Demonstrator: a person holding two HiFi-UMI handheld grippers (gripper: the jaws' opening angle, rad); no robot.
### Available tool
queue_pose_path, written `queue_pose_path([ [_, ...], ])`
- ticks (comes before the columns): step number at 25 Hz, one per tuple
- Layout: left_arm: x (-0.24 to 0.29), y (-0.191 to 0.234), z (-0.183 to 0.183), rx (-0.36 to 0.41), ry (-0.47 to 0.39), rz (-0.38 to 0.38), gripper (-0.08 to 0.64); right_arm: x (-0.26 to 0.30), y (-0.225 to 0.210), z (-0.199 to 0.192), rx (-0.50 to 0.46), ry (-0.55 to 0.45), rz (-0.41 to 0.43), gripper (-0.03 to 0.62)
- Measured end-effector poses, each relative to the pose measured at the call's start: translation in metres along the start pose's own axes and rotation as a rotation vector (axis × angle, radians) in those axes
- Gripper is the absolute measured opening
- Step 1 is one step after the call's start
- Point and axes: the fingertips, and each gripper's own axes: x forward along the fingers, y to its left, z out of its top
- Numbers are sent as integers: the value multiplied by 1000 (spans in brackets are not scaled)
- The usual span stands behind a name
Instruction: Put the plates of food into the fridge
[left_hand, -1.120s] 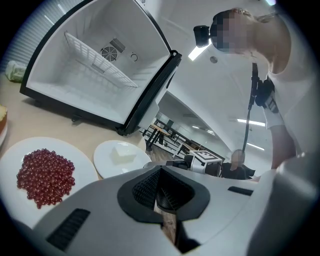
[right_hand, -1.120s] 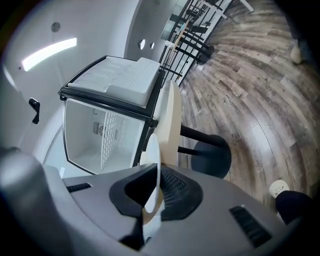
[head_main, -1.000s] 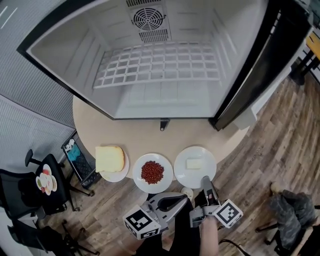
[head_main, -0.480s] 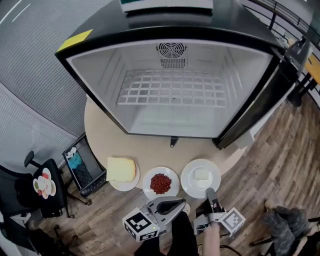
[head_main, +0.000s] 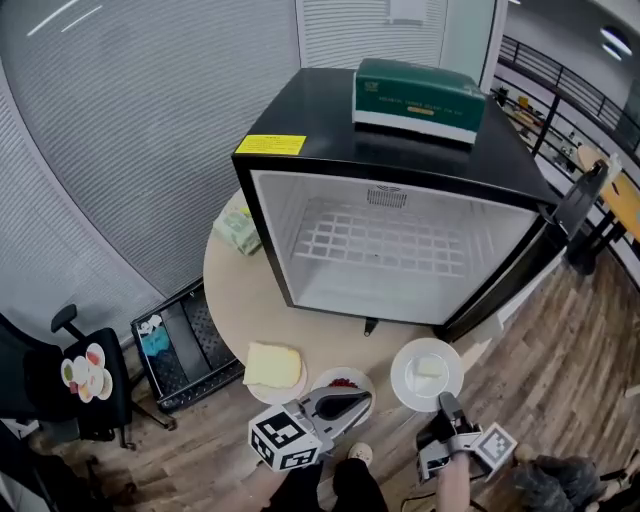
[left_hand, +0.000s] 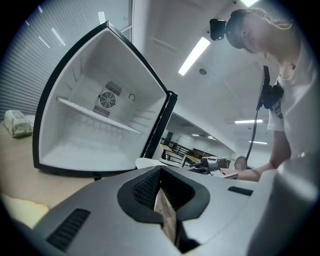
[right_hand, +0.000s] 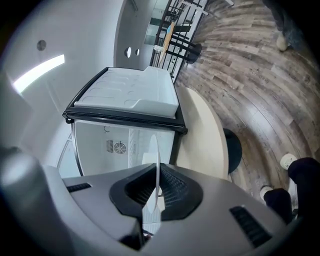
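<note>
At the near right edge of the tabletop (head_main: 250, 300), a white plate (head_main: 405, 375) bearing a small pale piece of food (head_main: 430, 367) is gripped by its near rim in the right tongs (head_main: 446, 405). Their jaws are pressed shut on that thin rim, and the plate is seen edge-on between them in the right gripper view. Just to its left, a plate of red food (head_main: 343, 379) is partly covered by the left tongs (head_main: 352, 399), whose jaws are drawn together with no plate in them. Further left, a plate (head_main: 290, 388) with a yellow slab (head_main: 272, 364) sits at the tabletop's near rim. A strip of tabletop is left between the plates and the fridge (head_main: 320, 120). The fridge's opening faces near, with a wire shelf (head_main: 385, 243) across it and the door (head_main: 530, 270) swung out to the right. A green box (head_main: 420, 98) lies on the fridge's top.
</note>
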Motion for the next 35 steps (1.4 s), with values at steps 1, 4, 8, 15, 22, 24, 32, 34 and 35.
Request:
queue_pose_path([
  [1, -4, 3, 9, 5, -14, 5, 5, 3, 9, -2, 1, 4, 9, 17],
  [4, -16, 12, 28, 13, -48, 17, 5, 16, 35, -11, -5, 22, 36, 17],
  [8, -29, 23, 47, 26, -84, 12, 5, 43, 78, -20, -38, 61, 77, 18],
  [15, -43, 50, 71, 24, -137, 7, 5, 122, 161, -41, -153, 153, 133, 18],
  [22, -38, 93, 124, 76, -169, 9, 5, 197, 188, -65, -170, 179, 127, 18],
  [24, -36, 104, 139, 85, -188, 13, 5, 214, 191, -68, -166, 180, 108, 18],
  [32, -35, 134, 159, 71, -236, 22, 5, 277, 201, -76, -269, 210, 6, 18],
  [34, -38, 139, 157, 45, -253, 26, 5, 284, 202, -78, -308, 213, -18, 18],
  [35, -39, 140, 156, 35, -258, 25, 5, 287, 203, -79, -320, 213, -25, 18],
])
